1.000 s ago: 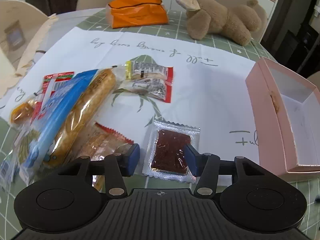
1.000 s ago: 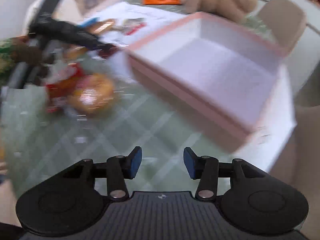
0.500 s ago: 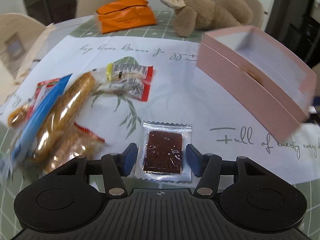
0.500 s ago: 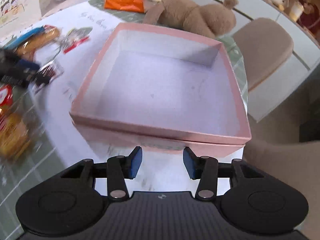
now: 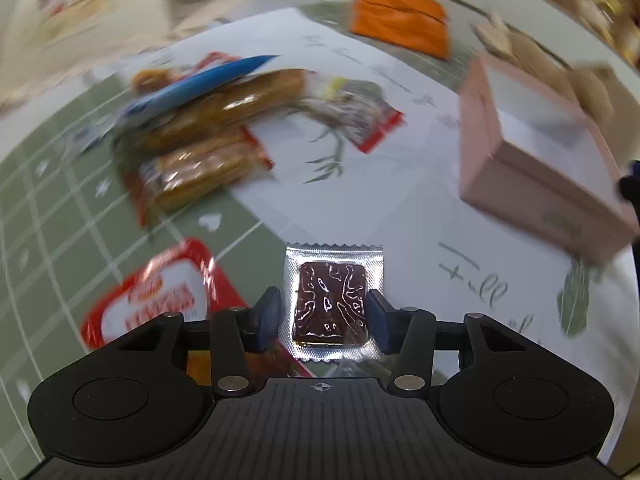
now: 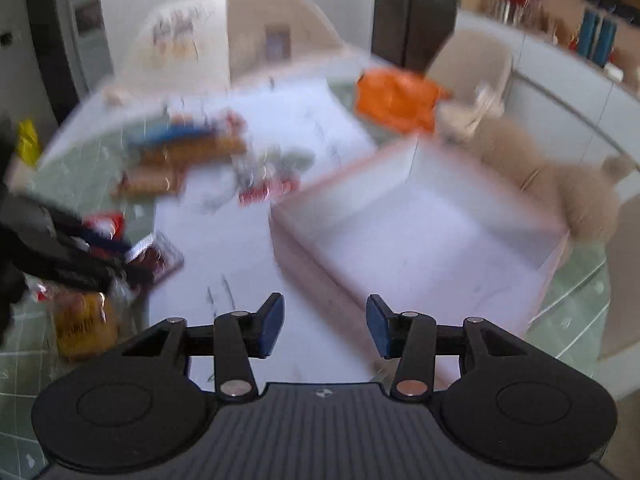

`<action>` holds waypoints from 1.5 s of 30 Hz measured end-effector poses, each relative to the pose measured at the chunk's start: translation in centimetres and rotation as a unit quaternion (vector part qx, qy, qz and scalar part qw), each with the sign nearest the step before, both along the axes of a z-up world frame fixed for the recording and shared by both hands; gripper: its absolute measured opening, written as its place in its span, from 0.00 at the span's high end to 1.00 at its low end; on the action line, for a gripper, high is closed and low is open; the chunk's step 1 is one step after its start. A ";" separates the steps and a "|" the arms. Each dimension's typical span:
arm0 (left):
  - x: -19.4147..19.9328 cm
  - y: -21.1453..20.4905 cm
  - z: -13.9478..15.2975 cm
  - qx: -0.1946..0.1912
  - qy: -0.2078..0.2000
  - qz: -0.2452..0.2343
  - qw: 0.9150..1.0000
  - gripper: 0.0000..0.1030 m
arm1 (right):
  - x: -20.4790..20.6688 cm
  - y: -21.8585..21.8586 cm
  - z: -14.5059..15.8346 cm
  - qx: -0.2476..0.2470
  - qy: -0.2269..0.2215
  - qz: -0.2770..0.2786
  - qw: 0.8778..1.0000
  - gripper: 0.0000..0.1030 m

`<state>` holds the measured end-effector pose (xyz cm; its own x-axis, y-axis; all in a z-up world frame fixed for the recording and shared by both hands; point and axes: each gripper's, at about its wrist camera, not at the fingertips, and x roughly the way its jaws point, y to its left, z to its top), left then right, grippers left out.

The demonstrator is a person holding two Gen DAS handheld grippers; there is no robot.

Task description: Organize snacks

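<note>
Left wrist: left tool (image 5: 324, 322) clamps the foil snack packet (image 5: 333, 300).

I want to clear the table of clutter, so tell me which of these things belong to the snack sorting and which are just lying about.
Part of the job:
- silver packet between the left gripper jaws
- pink box, empty
- bread snack packs
- red and white packet
- right gripper, jaws open, empty

Just lying about:
- plush toy
- orange bag
- white printed sheet
</note>
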<state>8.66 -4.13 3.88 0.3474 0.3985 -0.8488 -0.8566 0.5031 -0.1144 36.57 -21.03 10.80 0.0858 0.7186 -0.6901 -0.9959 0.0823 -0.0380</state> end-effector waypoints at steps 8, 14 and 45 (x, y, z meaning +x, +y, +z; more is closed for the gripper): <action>-1.6 -2.5 0.7 -0.014 0.013 0.100 0.995 0.51 | 13.0 3.2 -2.3 -0.019 0.036 -0.134 0.990 0.41; -5.5 -4.4 3.0 -0.003 -0.028 0.179 0.984 0.52 | 10.3 7.9 -3.5 -0.021 0.033 -0.066 0.997 0.52; -11.6 -4.4 2.9 -0.012 0.017 0.110 0.994 0.79 | -24.2 0.4 -5.2 -0.117 0.057 0.391 0.911 0.28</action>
<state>-2.98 -8.53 6.76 0.2250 0.4419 -0.8684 -0.9492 0.3005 -0.0930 12.38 -20.62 5.57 -0.4705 0.3615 -0.8049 -0.7458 -0.6505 0.1438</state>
